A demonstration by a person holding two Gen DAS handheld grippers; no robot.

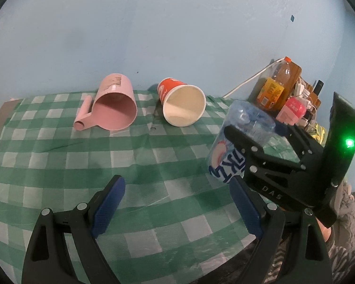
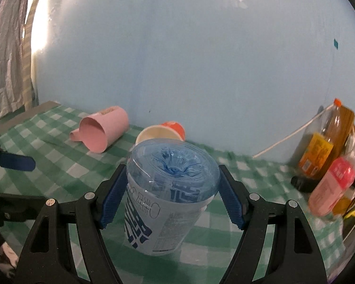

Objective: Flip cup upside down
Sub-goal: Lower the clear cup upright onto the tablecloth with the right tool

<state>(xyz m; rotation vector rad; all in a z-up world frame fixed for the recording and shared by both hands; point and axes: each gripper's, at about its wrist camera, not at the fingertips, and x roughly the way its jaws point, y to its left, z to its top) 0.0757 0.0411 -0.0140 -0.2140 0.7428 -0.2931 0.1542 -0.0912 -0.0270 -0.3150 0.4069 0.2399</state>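
1. Left wrist view: the left gripper [image 1: 177, 210] hovers low over a green-and-white checked tablecloth [image 1: 59, 165], its ribbed blue pads [image 1: 110, 208] spread wide with nothing between them.
2. Ahead and right of it, the right gripper [image 1: 260, 130], black plastic with a green indicator light, carries a clear blue plastic cup [image 1: 239, 142] tilted off the cloth, base outward.
3. Farther ahead lie a smooth pink handled mug [image 1: 113, 108] and a red paper cup [image 1: 182, 104], both on their sides, mouths toward the camera.
4. Right wrist view: the right gripper [image 2: 171, 198] has its pads at either side of the clear blue plastic cup [image 2: 165, 196], which is inverted, its ridged base uppermost and printed label below; the left pad touches, the right-side contact is uncertain.
5. Bottles [image 2: 324, 156] stand to the gripper's right.
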